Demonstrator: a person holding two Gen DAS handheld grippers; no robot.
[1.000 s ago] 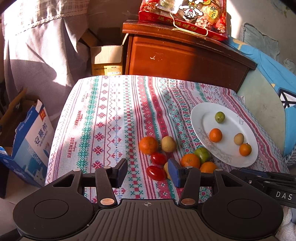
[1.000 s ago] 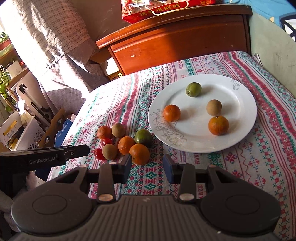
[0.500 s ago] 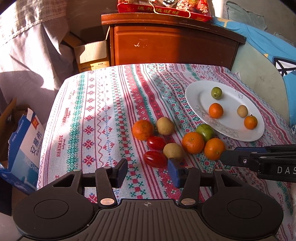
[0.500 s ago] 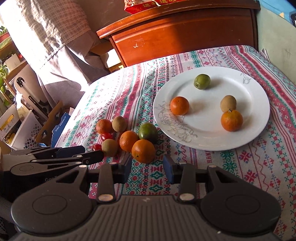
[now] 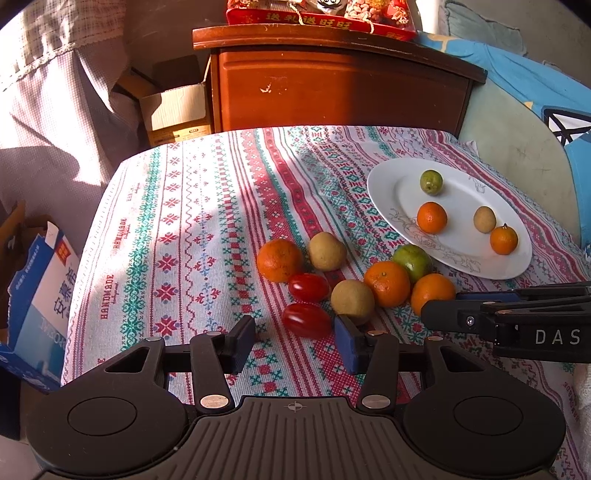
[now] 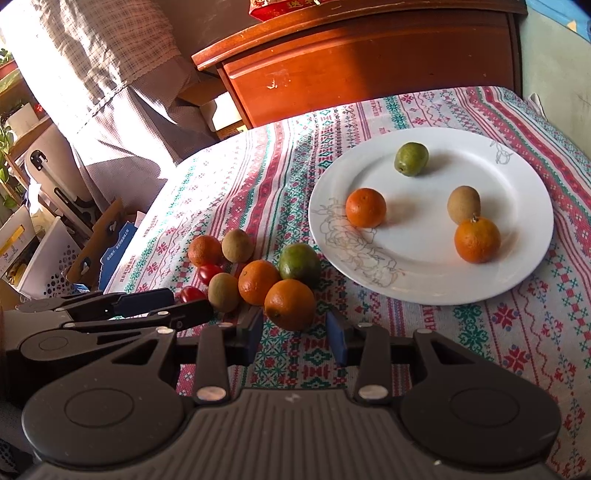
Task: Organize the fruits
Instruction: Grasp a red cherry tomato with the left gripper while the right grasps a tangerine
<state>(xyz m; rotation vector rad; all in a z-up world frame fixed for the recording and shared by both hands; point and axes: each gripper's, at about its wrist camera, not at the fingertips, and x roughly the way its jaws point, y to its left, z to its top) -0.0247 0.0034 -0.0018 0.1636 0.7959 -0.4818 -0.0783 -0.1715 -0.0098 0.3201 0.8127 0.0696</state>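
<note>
A white plate (image 5: 402, 173) (image 6: 517, 258) at the right holds two oranges, a green fruit and a brown kiwi. A loose pile lies on the patterned tablecloth (image 5: 177, 229): oranges, kiwis, a green fruit and two red tomatoes. My left gripper (image 5: 295, 343) is open just before the near tomato (image 5: 306, 320) and a kiwi (image 5: 352, 301). My right gripper (image 6: 294, 334) is open, its fingers flanking the near orange (image 6: 290, 303) (image 5: 432, 293). Each gripper shows in the other's view.
A wooden cabinet (image 5: 332, 88) stands behind the table with a red snack pack (image 5: 317, 14) on top. A cardboard box (image 5: 177, 110) sits beside it. A blue carton (image 5: 40, 302) is on the floor at the left. A checked curtain (image 6: 96, 74) hangs at the left.
Both grippers have moved forward toward the fruit pile. The right gripper's fingers now sit on either side of the near orange. Both stay open.
</note>
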